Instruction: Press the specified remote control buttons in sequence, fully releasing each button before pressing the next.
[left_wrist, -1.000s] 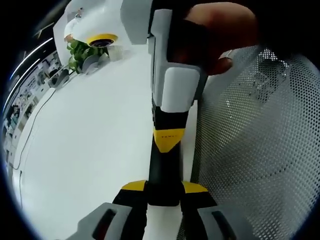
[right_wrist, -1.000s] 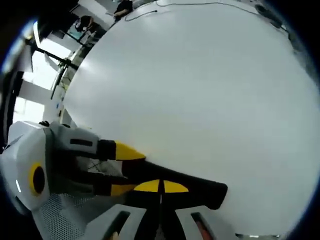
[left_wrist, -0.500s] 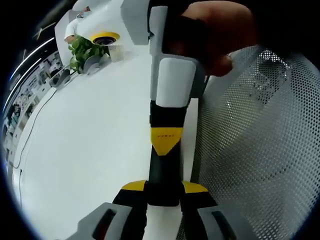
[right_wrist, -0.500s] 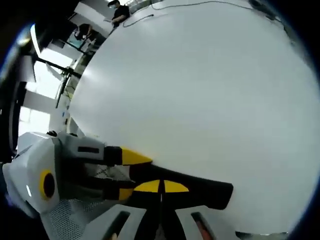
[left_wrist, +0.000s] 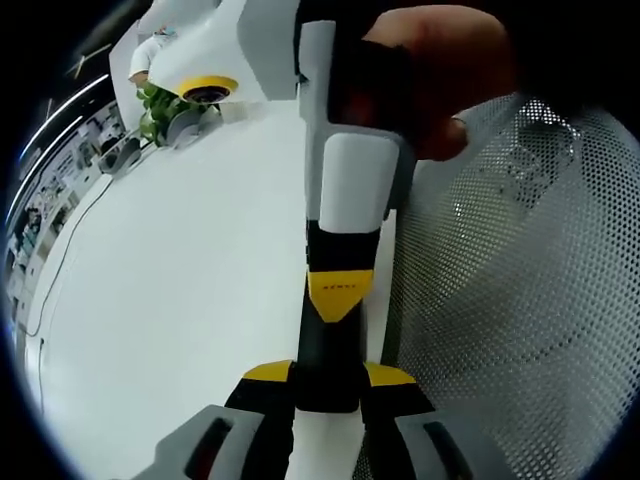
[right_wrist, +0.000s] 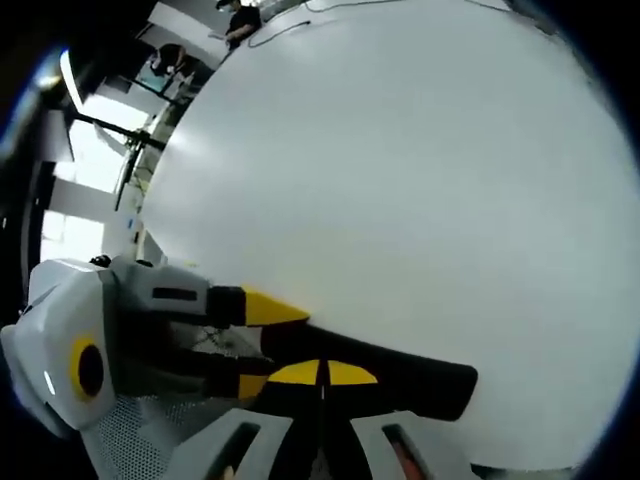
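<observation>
A black remote control (left_wrist: 323, 348) juts forward from my left gripper (left_wrist: 328, 376), which is shut on its near end with a yellow-tipped jaw on each side. My right gripper (left_wrist: 340, 291) reaches down from the top of the left gripper view, held by a hand (left_wrist: 440, 70). It is shut with nothing between its jaws, and its yellow tip rests on the remote's upper face. In the right gripper view, my right gripper (right_wrist: 320, 372) sits against the remote control (right_wrist: 420, 382). There the left gripper (right_wrist: 258, 345) clamps the remote from the left. The buttons are hidden.
A white table (left_wrist: 170, 300) lies under both grippers. A white perforated mesh basket (left_wrist: 520, 300) stands close on the right in the left gripper view. A green plant (left_wrist: 158, 105) and a cable (left_wrist: 68, 235) lie at the far edge. A person (right_wrist: 240, 14) stands far off.
The right gripper's yellow tip has slid a little along the remote toward the left gripper. The left gripper's hold on the remote is unchanged.
</observation>
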